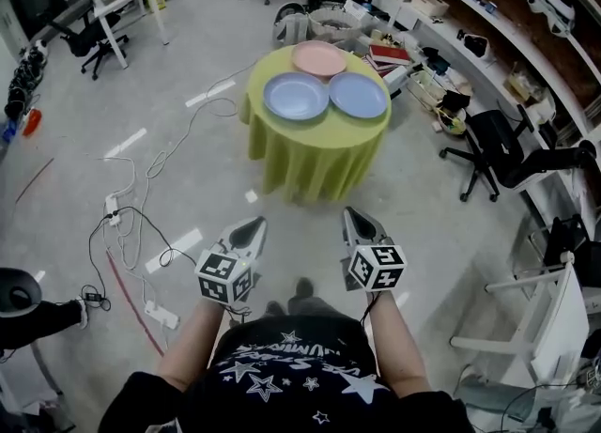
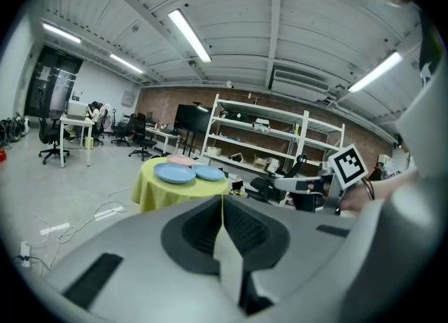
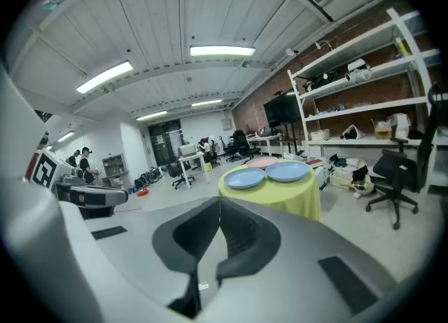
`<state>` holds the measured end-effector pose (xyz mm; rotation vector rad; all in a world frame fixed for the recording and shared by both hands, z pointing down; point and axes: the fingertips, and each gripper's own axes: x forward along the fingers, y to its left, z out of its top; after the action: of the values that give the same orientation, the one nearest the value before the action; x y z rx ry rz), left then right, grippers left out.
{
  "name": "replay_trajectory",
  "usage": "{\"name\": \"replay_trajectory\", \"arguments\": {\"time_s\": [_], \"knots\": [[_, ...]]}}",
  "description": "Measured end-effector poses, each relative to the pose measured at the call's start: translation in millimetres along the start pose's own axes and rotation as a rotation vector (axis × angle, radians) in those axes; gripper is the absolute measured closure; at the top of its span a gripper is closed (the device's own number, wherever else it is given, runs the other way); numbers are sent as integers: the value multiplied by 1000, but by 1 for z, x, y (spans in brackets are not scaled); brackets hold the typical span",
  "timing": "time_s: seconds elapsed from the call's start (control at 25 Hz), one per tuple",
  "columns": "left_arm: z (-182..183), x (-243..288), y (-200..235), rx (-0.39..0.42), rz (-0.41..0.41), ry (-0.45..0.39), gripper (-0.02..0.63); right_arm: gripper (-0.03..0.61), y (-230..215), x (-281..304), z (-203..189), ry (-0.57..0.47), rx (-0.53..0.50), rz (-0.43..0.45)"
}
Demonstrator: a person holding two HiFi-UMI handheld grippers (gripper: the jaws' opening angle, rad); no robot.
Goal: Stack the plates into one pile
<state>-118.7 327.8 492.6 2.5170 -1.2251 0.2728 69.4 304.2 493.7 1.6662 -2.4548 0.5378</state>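
Blue plastic made up two of the three plates: the left blue plate (image 1: 296,96) and right blue plate (image 1: 358,95) sat side by side and the pink plate (image 1: 319,57) just behind them, all unstacked on the round surface (image 1: 310,161) under a yellow-green cloth. Both tools were well short of it, across open floor, with the plates straight ahead. The left tool (image 1: 252,225) lined up with the left blue plate, the right tool (image 1: 355,215) with the right one, neither clearly nearer. Each tool was clenched on nothing. Stacking had not begun; I judged an approach came first.
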Motion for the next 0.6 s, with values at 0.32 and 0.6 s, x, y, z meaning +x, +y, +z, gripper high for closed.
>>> {"name": "replay_trajectory", "arguments": {"time_s": [0.32, 0.6], "knots": [[-9, -20, 16, -3, 18, -9, 594, 563, 8, 0, -9, 10, 12, -22], [-9, -11, 33, -40, 48, 6, 594, 563, 1, 21, -5, 31, 8, -14]]}}
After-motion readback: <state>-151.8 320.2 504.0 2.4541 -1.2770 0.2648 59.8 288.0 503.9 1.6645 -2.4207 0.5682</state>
